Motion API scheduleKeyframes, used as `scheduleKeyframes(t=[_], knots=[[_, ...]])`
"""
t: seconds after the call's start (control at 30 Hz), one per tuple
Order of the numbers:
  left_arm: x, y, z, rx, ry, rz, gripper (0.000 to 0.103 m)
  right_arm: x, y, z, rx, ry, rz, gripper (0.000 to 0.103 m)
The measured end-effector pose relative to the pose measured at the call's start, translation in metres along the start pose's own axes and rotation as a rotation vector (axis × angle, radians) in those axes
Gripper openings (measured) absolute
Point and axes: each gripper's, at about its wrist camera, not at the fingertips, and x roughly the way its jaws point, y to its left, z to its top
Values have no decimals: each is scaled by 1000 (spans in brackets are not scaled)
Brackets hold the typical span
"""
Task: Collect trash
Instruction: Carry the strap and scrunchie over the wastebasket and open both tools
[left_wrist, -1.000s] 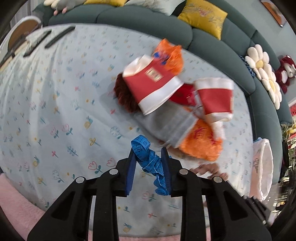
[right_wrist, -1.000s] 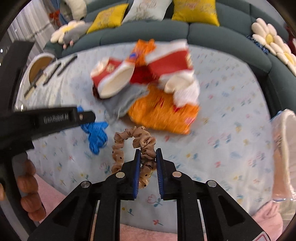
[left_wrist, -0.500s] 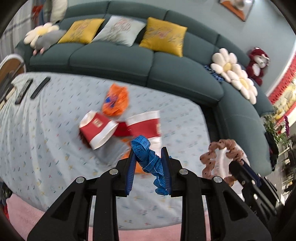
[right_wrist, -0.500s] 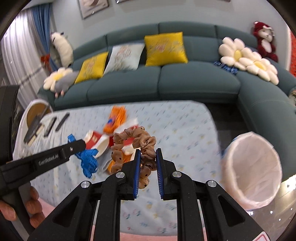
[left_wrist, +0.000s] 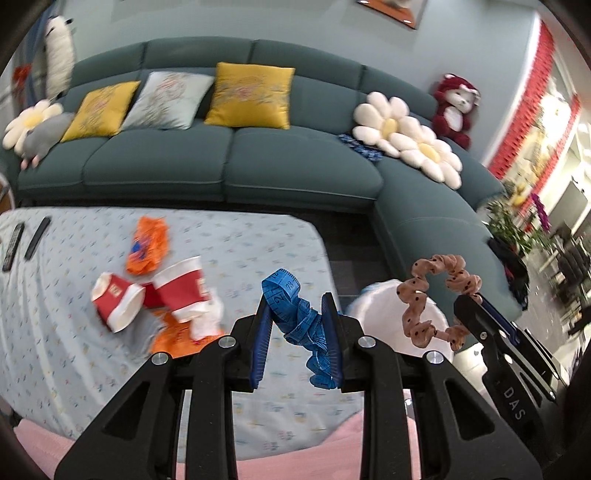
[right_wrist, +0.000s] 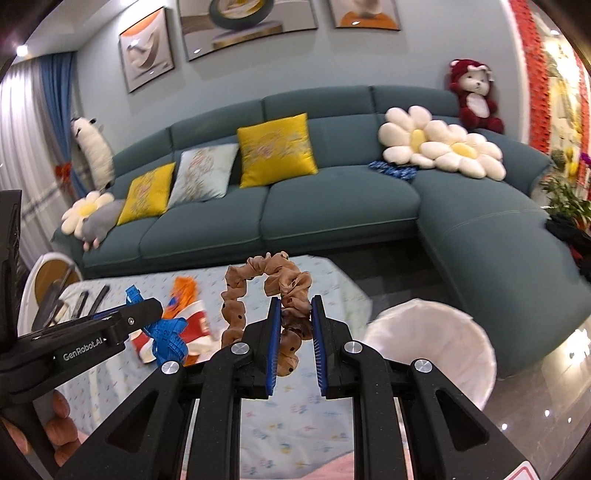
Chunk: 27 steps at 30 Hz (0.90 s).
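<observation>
Two fisheye views, each mounted close behind its own jaws, look down across the table (left_wrist: 240, 251) toward a teal sofa (right_wrist: 332, 206). Both show the white-lined bin (right_wrist: 436, 347).

Cups (left_wrist: 147, 299) and wrappers (left_wrist: 147, 245) lie on the table (left_wrist: 74, 369), sofa (left_wrist: 229, 166) behind. Bin (right_wrist: 432, 343) stands right of the table. Tape (left_wrist: 299, 314) sits left of the scrunchie (left_wrist: 436, 295), both above the table edge.

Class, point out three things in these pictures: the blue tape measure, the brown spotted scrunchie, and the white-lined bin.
blue tape measure (left_wrist: 295, 317): left wrist view, on its bunched middle between the pads.
brown spotted scrunchie (right_wrist: 236, 295): right wrist view, on the loop's left side.
white-lined bin (right_wrist: 443, 347): right wrist view, on the liner's inner wall.
</observation>
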Motion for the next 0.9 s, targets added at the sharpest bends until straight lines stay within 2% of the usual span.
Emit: scheduleKeyframes(t=[0.4, 0.9], knots=[[22, -86, -1, 110, 17, -83, 26, -14, -78, -4, 93, -23, -96, 15], [48, -145, -9, 189, 60, -134, 26, -11, -139, -14, 172, -6, -153, 15]])
